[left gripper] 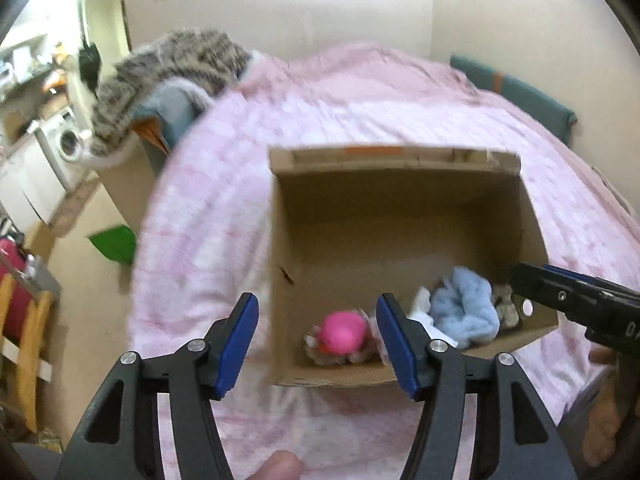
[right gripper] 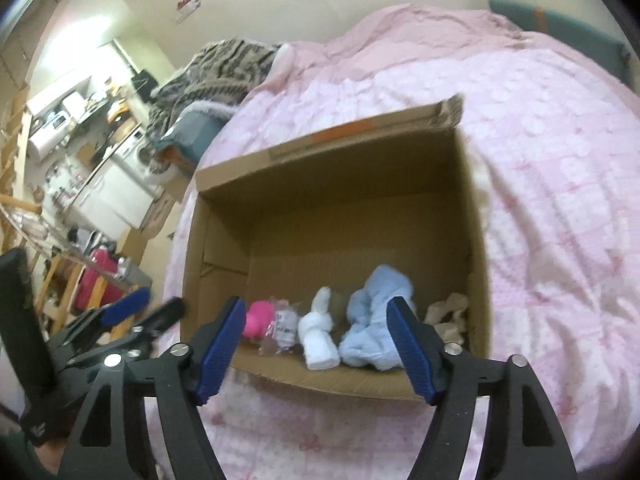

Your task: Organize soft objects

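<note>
An open cardboard box [left gripper: 400, 216] [right gripper: 332, 184] sits on a pink bedspread. Along its near wall lie a pink ball [left gripper: 343, 333] [right gripper: 258, 318], a small clear packet [right gripper: 282, 332], a rolled white cloth [right gripper: 318, 336] [left gripper: 424, 316], a light blue fluffy cloth [left gripper: 466, 312] [right gripper: 372, 320] and a beige soft thing [right gripper: 448, 316] [left gripper: 506, 306]. My left gripper [left gripper: 316, 344] is open and empty above the box's near left edge. My right gripper [right gripper: 316, 348] is open and empty above the near wall; it also shows in the left wrist view [left gripper: 532, 284].
The pink bedspread [left gripper: 208, 208] [right gripper: 560, 200] covers the bed. A striped grey blanket [left gripper: 168, 68] [right gripper: 216, 68] lies at the bed's far left. A teal headboard [left gripper: 520, 92] stands at the back right. A kitchen area with a washing machine [left gripper: 68, 142] lies left.
</note>
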`<state>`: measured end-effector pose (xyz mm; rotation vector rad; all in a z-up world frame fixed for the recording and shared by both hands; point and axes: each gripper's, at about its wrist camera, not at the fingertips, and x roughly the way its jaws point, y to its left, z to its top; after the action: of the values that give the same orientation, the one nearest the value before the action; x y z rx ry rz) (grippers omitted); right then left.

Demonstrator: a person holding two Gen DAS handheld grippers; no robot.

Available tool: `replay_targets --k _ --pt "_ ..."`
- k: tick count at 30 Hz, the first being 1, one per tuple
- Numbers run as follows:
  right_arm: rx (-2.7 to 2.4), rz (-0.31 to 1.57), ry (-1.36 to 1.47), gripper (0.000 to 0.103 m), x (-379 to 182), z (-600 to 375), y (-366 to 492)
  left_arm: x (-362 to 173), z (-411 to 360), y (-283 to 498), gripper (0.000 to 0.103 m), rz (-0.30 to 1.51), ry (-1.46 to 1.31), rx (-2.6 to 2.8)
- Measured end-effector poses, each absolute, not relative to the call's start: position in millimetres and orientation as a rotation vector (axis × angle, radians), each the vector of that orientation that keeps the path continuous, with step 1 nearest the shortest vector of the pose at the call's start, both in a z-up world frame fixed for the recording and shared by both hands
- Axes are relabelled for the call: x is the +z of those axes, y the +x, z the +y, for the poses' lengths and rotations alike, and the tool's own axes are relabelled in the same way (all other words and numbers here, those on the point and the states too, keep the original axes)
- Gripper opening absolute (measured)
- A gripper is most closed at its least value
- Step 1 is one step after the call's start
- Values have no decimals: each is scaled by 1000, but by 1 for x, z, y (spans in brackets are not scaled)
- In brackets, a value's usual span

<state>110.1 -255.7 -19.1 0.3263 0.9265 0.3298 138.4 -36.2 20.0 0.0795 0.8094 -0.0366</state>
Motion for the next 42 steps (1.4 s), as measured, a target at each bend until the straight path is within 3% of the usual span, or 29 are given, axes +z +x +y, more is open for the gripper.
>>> replay_targets --k 3,11,25,29,36,39,42 --pt "315 885 297 84 -3 -257 102 38 -30 127 67 756 79 -24" --pt "214 767 213 98 33 -268 67 50 -6 92 71 748 -8 -1" --pt "169 733 161 99 32 -265 21 43 -9 56 77 751 -11 -36" --pt "150 734 167 101 23 -265 17 41 -11 55 87 741 -8 -29" --pt "121 732 125 103 13 -257 17 31 -10 58 89 775 -26 -35" --pt "122 745 122 103 8 -255 19 28 -10 58 97 765 -31 -36" --pt "126 758 120 103 4 -253 21 25 -10 59 98 761 -37 -34"
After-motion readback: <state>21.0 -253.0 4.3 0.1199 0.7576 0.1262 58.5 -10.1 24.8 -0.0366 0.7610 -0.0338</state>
